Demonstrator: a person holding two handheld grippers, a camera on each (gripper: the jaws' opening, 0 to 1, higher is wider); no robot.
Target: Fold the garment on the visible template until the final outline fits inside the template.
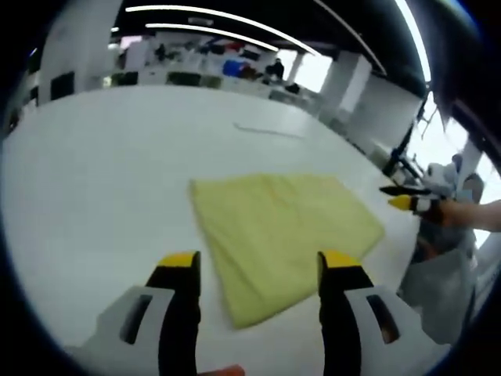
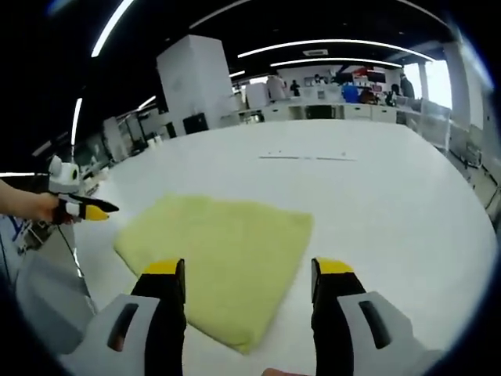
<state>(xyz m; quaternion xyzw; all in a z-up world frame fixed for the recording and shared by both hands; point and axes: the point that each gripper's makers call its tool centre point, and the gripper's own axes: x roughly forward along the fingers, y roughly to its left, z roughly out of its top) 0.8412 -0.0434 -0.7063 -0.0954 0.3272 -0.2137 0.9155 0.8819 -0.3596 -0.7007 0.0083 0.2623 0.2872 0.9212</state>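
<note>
Left hand-held gripper [image 1: 258, 270] hangs over the near edge of the yellow garment [image 1: 282, 235] with its jaws wide apart and nothing between them. I have the right hand-held gripper [image 2: 249, 278] in the same state above the opposite side of the garment: spread open, empty, clear of the cloth. In the left gripper view that right one [image 1: 411, 200] shows off past the garment's far corner, a hand behind it; whether it is open there I cannot tell.

The garment [image 2: 215, 254] lies flat on the white table [image 1: 102, 172] as a folded, roughly square pad. I can make out only a faint line on the table beyond the garment, so I cannot judge whether the outline fits the template.

My worry from here is a careless grasp: pinching only the top layer would peel the fold open, and dragging a corner would skew the pad out of its outline.
</note>
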